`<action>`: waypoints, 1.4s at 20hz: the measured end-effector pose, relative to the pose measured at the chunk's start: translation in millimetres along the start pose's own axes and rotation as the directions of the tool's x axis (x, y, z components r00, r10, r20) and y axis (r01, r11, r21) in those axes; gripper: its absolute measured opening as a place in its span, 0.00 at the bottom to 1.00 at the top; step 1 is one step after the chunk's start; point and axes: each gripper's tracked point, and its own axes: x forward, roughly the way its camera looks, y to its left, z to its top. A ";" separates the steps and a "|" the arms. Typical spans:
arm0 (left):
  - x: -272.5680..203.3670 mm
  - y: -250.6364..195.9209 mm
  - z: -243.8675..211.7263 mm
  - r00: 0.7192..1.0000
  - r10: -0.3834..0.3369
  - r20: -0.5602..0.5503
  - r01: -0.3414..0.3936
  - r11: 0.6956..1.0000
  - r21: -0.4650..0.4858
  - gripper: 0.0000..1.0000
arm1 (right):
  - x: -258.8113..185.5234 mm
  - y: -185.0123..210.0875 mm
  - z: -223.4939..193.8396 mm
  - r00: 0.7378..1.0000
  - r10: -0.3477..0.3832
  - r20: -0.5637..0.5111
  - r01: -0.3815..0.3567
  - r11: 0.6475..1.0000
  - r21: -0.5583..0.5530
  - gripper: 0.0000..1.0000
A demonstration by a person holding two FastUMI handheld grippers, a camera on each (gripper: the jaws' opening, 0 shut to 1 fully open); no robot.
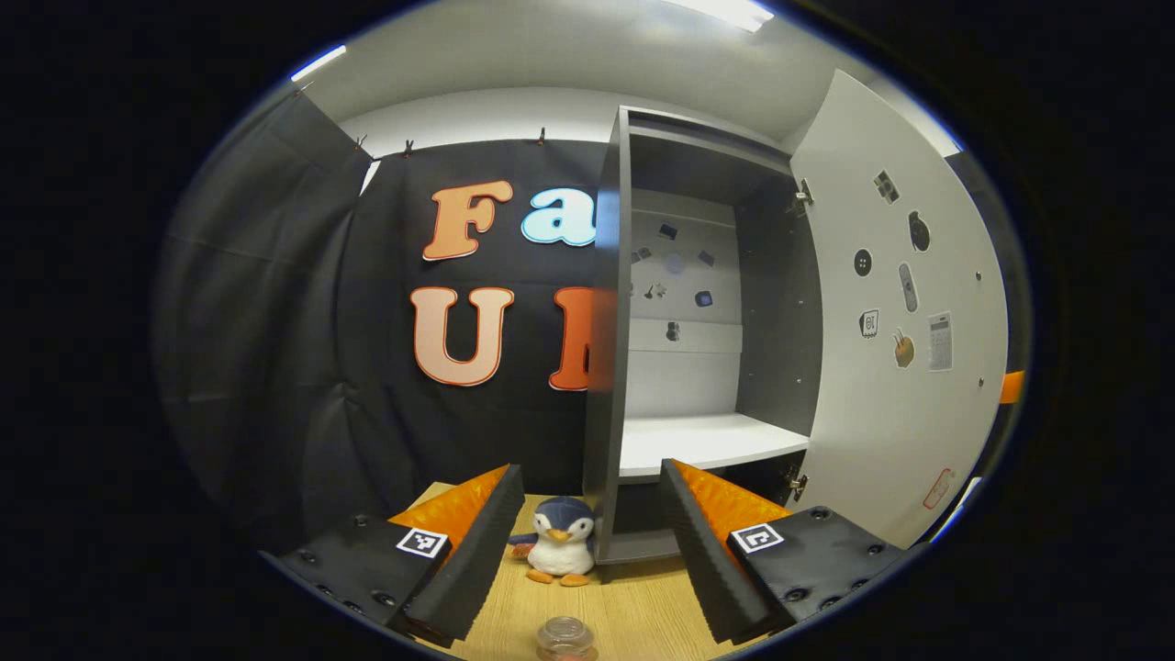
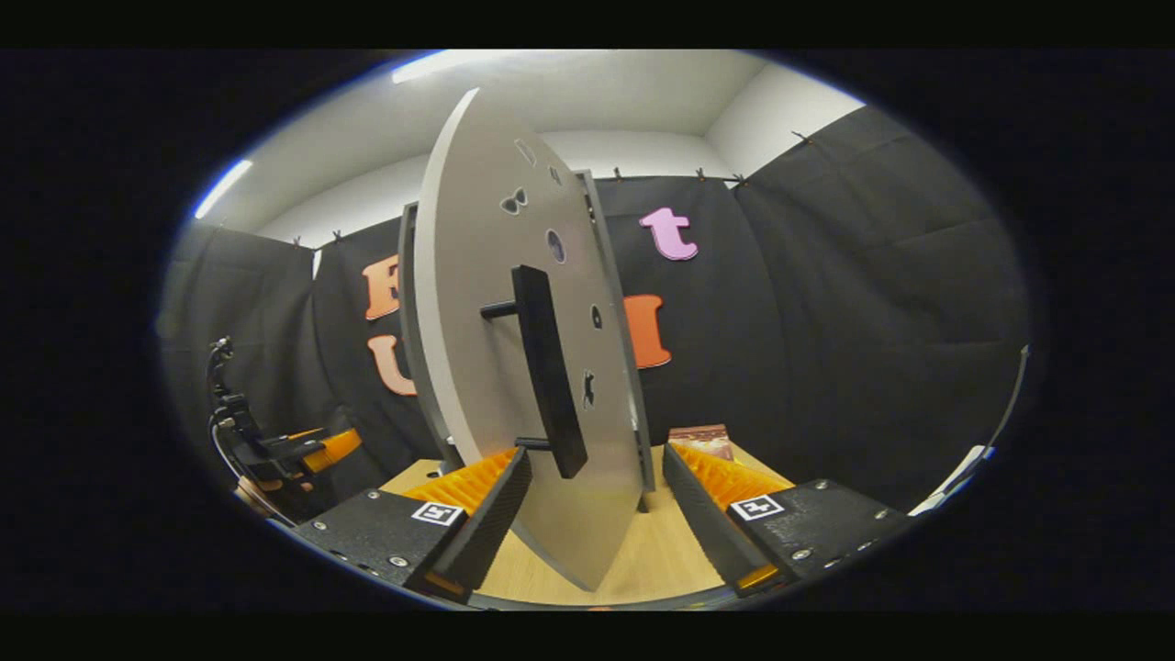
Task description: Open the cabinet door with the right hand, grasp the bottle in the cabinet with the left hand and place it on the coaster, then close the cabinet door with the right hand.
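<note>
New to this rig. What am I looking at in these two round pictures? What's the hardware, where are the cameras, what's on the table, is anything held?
There is no robot arm here. A person holds a two-finger tool in each hand, and a fisheye camera rides on each tool, looking forward along its fingers.

The left gripper view shows the left tool, open and holding nothing. Ahead stands a cabinet with its door swung open and its shelf bare as far as it shows. On the wooden table sit a toy penguin and, at the bottom edge, the top of a clear bottle.

The right gripper view shows the right tool, also open, with the door's edge between its fingers and the dark handle just above. Far left there, the other tool shows.
</note>
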 end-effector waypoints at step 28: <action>18.1 117.3 -11.0 0.986 0.163 -0.026 -0.163 0.986 0.023 0.97 | 198.1 205.5 -20.6 0.963 0.268 -0.001 -0.268 0.963 0.021 0.97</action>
